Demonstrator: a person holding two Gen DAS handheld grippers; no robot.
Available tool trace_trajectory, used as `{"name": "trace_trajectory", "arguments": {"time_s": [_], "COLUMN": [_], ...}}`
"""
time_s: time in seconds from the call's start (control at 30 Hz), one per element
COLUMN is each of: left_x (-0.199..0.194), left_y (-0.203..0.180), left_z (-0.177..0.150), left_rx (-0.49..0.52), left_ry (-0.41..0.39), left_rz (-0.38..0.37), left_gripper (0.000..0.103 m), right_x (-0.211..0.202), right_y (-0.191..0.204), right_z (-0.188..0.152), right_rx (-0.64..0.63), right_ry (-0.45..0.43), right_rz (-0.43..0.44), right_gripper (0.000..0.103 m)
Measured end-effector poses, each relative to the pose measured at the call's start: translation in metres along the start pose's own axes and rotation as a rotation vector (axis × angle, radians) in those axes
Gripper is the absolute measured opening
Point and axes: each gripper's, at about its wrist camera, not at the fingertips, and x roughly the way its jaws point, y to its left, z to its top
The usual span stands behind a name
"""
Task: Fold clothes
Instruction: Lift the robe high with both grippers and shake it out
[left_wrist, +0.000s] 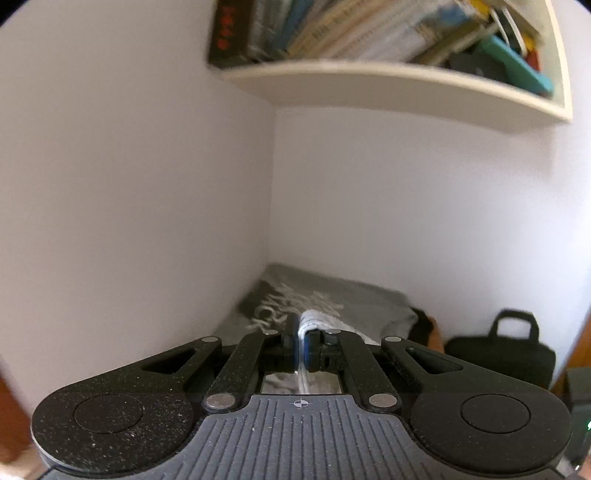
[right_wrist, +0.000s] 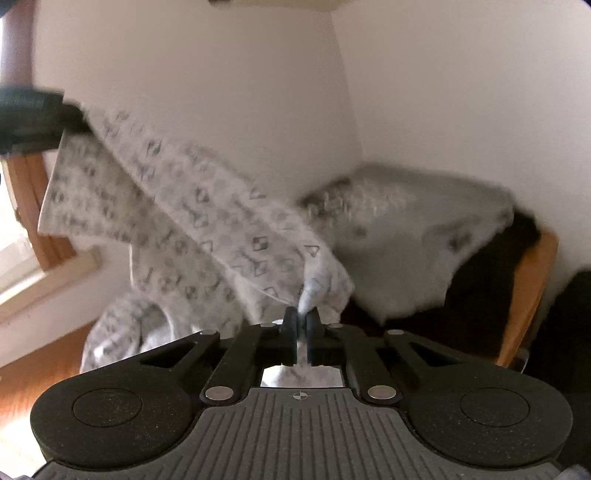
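Both grippers pinch the patterned white garment (right_wrist: 207, 206): right gripper (right_wrist: 302, 325) at lower centre, left gripper (right_wrist: 33, 114) at upper left, stretching it aloft between them, I judge, to square it for folding above the grey printed T-shirt (left_wrist: 314, 302).

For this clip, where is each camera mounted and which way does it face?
Left wrist: sits on the left gripper, facing a wall corner, a bookshelf above and a grey printed shirt; only its own fingers show, shut on white patterned cloth.
Right wrist: sits on the right gripper, facing the same corner; its fingers pinch the patterned garment, stretched up-left to the other gripper.
Shared: the garment, corner and grey shirt.
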Motion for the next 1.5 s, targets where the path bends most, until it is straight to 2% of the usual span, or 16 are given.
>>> {"name": "trace_trajectory", "arguments": {"time_s": [0.13, 0.27, 0.43, 0.77, 0.9, 1.03, 1.17, 1.27, 1.37, 1.43, 1.5], "left_x": [-0.038, -0.102, -0.201, -0.39, -0.456, -0.51, -0.538, -0.538, -0.514, -0.484, -0.451], "left_y": [0.019, 0.034, 0.043, 0.016, -0.004, -0.029, -0.046, -0.047, -0.034, -0.016, 0.0], "left_z": [0.019, 0.047, 0.091, 0.173, 0.206, 0.235, 0.255, 0.258, 0.252, 0.241, 0.23], "left_rx": [-0.028, -0.019, 0.011, 0.074, 0.112, 0.157, 0.182, 0.19, 0.189, 0.178, 0.176], "left_ry": [-0.061, -0.158, -0.287, -0.488, -0.563, -0.63, -0.659, -0.648, -0.599, -0.548, -0.49], "left_rz": [-0.018, 0.051, 0.146, 0.334, 0.404, 0.466, 0.507, 0.539, 0.558, 0.557, 0.56], "left_gripper": [0.003, 0.003, 0.003, 0.003, 0.002, 0.002, 0.002, 0.002, 0.002, 0.002, 0.002], "right_x": [-0.02, -0.048, -0.101, -0.215, -0.282, -0.349, -0.393, -0.416, -0.406, -0.392, -0.359], "right_y": [0.013, 0.039, 0.088, 0.182, 0.216, 0.228, 0.23, 0.232, 0.233, 0.233, 0.226], "right_z": [0.046, 0.095, 0.145, 0.224, 0.25, 0.273, 0.282, 0.284, 0.28, 0.275, 0.262], "right_rx": [-0.063, -0.135, -0.244, -0.357, -0.401, -0.413, -0.428, -0.439, -0.454, -0.461, -0.468], "right_ry": [-0.086, -0.186, -0.335, -0.562, -0.668, -0.785, -0.853, -0.883, -0.857, -0.824, -0.764], "right_rz": [0.02, 0.072, 0.165, 0.31, 0.344, 0.37, 0.39, 0.397, 0.399, 0.397, 0.372], "right_gripper": [0.003, 0.003, 0.003, 0.002, 0.002, 0.002, 0.002, 0.002, 0.002, 0.002, 0.002]}}
